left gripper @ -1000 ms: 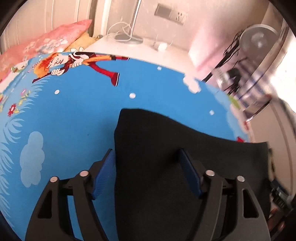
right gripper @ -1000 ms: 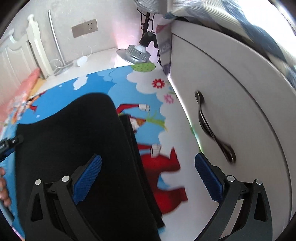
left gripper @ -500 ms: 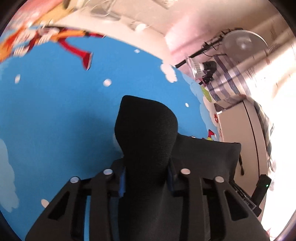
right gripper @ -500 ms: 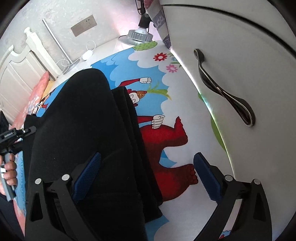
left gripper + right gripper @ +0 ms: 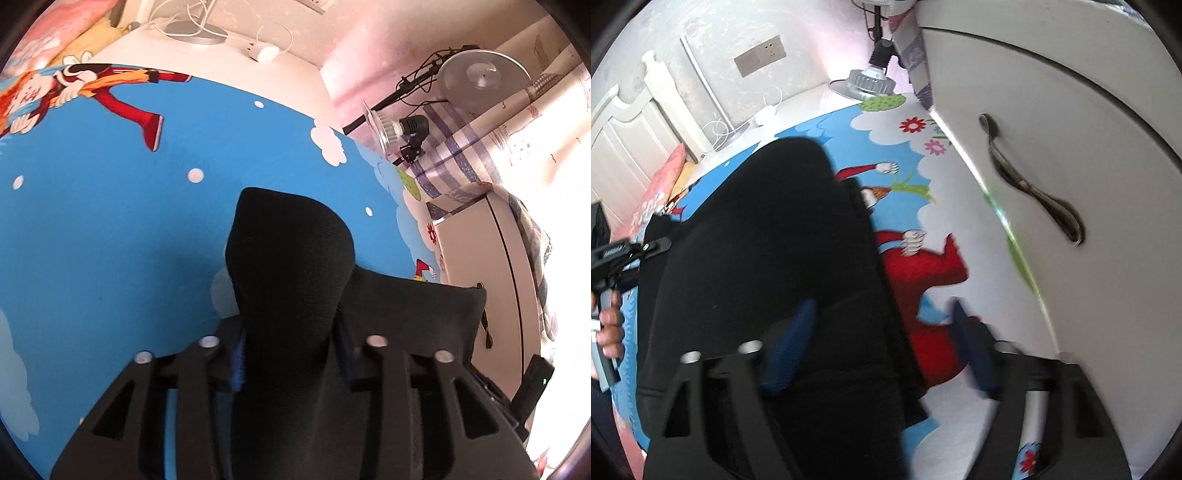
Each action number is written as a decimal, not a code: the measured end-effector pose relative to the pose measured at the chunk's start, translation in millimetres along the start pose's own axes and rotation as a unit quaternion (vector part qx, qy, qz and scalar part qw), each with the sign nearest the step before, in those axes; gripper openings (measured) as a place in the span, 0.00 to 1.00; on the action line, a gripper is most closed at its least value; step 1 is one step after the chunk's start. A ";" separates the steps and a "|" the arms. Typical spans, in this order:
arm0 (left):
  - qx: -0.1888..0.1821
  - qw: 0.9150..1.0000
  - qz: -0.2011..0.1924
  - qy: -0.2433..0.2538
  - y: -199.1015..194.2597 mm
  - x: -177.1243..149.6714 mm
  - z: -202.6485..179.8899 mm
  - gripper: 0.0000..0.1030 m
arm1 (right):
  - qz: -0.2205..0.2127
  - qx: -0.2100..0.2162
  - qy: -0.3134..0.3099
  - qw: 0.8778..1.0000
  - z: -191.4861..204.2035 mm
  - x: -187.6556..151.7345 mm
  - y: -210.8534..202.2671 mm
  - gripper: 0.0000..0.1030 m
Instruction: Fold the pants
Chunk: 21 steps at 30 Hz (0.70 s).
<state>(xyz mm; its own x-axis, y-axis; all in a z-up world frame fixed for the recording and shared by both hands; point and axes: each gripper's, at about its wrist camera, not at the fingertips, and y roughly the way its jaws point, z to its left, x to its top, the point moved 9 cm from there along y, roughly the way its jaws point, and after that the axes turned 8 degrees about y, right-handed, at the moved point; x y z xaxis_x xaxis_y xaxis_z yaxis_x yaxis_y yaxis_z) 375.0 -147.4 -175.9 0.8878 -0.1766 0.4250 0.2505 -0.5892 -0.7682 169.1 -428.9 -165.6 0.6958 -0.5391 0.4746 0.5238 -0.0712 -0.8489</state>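
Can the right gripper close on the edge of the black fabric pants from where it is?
Probably yes. The right gripper stands open astride the edge of the black fabric pants, with nothing between its blue pads except cloth and the cartoon mat.

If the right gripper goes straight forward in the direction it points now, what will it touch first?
Most likely the black pants: the open right gripper already straddles their right edge, with the blue cartoon mat right beneath. Depth is unclear. Its jaws have just been opening.
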 end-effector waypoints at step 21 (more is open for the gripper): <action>0.129 0.978 -0.068 0.153 -68.7 -182.1 -91.9 0.70 | -0.148 -0.072 -0.076 0.983 65.4 -30.1 -123.0 0.88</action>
<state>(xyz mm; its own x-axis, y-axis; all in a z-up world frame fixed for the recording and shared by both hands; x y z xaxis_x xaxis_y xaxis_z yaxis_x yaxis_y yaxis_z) 160.6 -147.2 -156.5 0.6928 -0.3605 0.6246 0.4819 -0.4129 -0.7728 115.9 -349.0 -60.2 0.5948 -0.3463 0.7254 0.6469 -0.3295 -0.6877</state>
